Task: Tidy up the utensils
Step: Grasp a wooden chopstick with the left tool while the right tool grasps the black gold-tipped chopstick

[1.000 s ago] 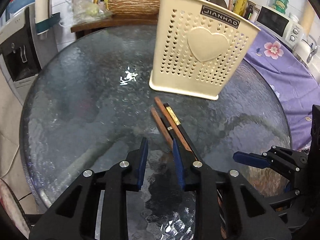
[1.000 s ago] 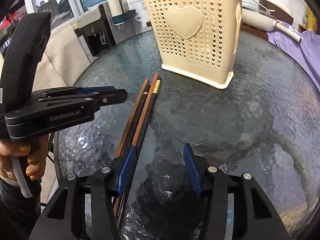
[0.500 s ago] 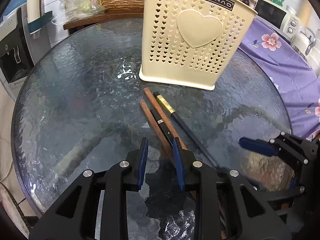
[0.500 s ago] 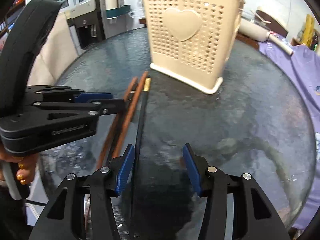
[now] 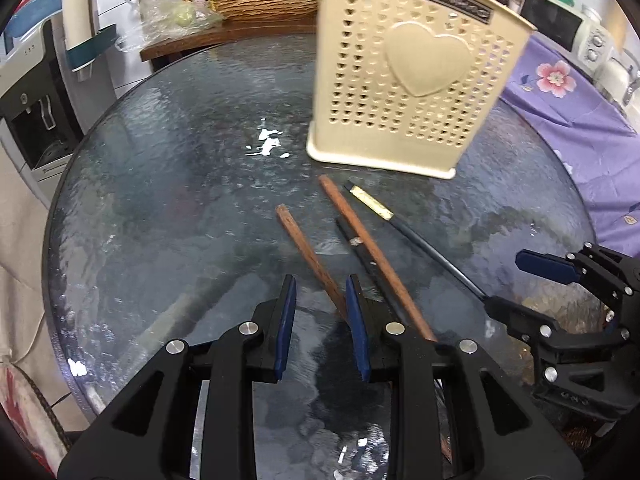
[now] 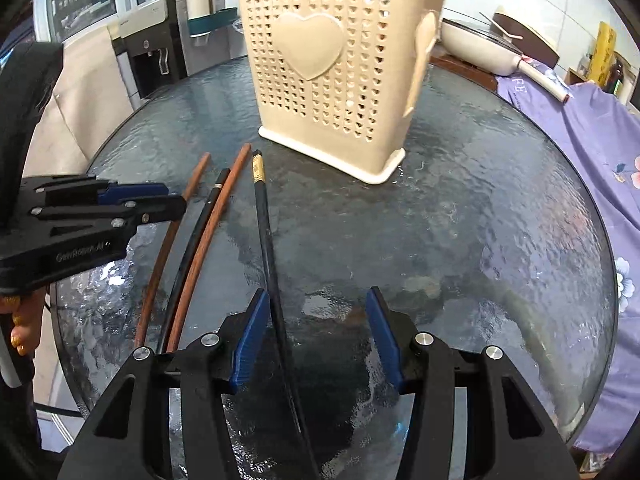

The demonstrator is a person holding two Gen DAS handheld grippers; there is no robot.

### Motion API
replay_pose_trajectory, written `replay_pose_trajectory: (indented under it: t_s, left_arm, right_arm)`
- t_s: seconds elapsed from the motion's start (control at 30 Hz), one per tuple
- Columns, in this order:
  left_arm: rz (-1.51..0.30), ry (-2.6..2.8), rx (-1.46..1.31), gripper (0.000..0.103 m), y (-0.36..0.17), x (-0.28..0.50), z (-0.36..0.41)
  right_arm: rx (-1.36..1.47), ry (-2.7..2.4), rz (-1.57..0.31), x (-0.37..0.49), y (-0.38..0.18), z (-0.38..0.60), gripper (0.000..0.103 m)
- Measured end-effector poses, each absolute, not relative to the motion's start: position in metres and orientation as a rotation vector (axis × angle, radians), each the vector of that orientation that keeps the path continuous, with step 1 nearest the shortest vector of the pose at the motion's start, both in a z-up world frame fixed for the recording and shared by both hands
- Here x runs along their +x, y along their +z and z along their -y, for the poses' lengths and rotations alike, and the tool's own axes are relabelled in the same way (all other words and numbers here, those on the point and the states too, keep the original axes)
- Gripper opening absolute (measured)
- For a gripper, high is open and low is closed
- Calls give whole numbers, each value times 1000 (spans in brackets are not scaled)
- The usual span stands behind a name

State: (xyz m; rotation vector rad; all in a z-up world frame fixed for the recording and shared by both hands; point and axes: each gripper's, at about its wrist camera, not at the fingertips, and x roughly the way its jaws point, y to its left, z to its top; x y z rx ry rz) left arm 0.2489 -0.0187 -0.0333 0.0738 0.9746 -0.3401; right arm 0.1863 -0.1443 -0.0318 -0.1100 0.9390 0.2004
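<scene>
While our right gripper (image 6: 314, 334) stands with its jaws apart and the gold-capped black chopstick (image 6: 265, 216) running up between them, nothing is pinched yet; we judge a careless close could roll the thin stick on the slick glass table (image 6: 460, 208) and send it skidding sideways. Our left gripper (image 5: 320, 320) is also parted and empty, with a brown chopstick (image 5: 310, 258) passing just by its right pad, so it could nudge that stick when it closes. All four sticks lie loose at about six o'clock of the cream utensil holder (image 5: 404, 92), near its base but apart from it. Their near ends vanish under the gripper bodies, so we cannot tell how far they reach. The holder's mouth is cut off at twelve o'clock, leaving its compartments unseen.
</scene>
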Motion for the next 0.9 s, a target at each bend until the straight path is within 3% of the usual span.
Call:
replay_pose_trajectory:
  t_s: [0.47,0.9]
  left_arm:
    - [-996,-344,69,24,-35,273,27]
    - [-1023,-361,12,16,-37,302,11]
  right_arm:
    - [-130,371,-990,230,-30,112,26]
    - [-222,460,-1015,274,-27,82,19]
